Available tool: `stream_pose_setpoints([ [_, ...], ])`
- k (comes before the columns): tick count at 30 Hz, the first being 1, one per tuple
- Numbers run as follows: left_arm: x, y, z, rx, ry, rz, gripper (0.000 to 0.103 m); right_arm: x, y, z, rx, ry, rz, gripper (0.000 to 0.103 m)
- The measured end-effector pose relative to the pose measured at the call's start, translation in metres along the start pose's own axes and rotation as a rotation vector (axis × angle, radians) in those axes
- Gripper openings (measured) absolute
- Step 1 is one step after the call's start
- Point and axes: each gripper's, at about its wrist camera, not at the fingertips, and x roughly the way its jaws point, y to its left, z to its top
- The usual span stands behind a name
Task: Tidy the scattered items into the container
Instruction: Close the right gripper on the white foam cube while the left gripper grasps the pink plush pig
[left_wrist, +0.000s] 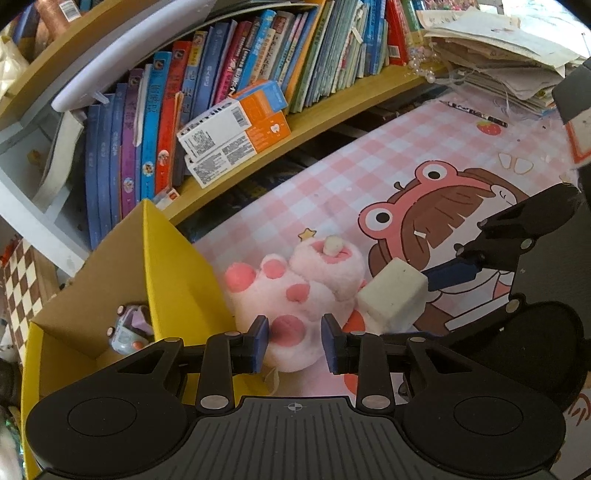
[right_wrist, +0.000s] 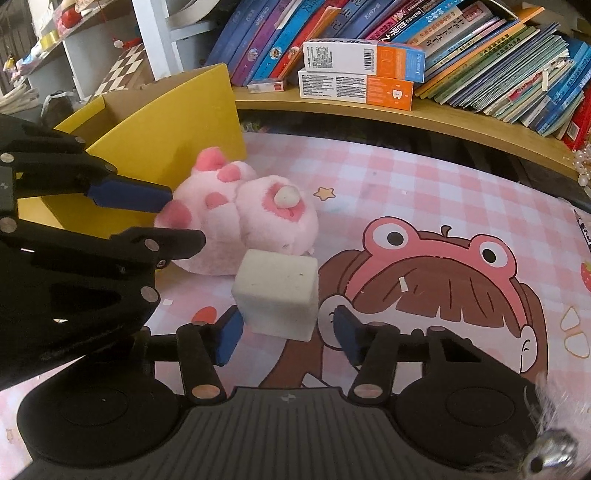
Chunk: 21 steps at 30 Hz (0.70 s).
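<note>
The left gripper (left_wrist: 294, 341) pinches the pink plush paw (left_wrist: 291, 295) beside the yellow box (left_wrist: 177, 266), while the right gripper (right_wrist: 284, 339) straddles the white foam block (right_wrist: 277, 295), its grip on it unclear.

one pink plush paw (left_wrist: 291, 295), one white foam block (right_wrist: 279, 295), one toy car (left_wrist: 127, 330), one yellow box (left_wrist: 173, 273), two orange cartons (right_wrist: 362, 74).

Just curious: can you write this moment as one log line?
left gripper: closed on pink plush | right gripper: open around white block | yellow box: holds toy car

Left gripper (left_wrist: 294, 341) seemingly around plush paw (left_wrist: 291, 299)
</note>
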Motion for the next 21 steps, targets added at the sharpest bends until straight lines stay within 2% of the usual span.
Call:
stream_pose_setpoints([
  [2,0.002,0.000,0.001,-0.001,0.010,-0.004,0.030,-0.001,0.001,-0.001,-0.007,-0.004,0.009,0.040],
  [6,0.004,-0.002,-0.001,0.009,0.017,-0.009,0.028,-0.004,0.002,-0.002,-0.022,-0.009,0.011,0.036],
  [8,0.005,-0.002,-0.002,0.016,0.023,-0.009,0.020,-0.006,0.002,-0.002,-0.021,-0.009,0.003,0.035],
  [12,0.003,0.001,-0.004,0.018,0.026,-0.037,0.016,-0.015,-0.001,-0.004,-0.022,-0.011,-0.015,0.034],
  [21,-0.024,0.002,0.002,0.001,-0.057,-0.078,0.013,-0.042,-0.006,-0.013,-0.004,-0.020,-0.040,0.034],
])
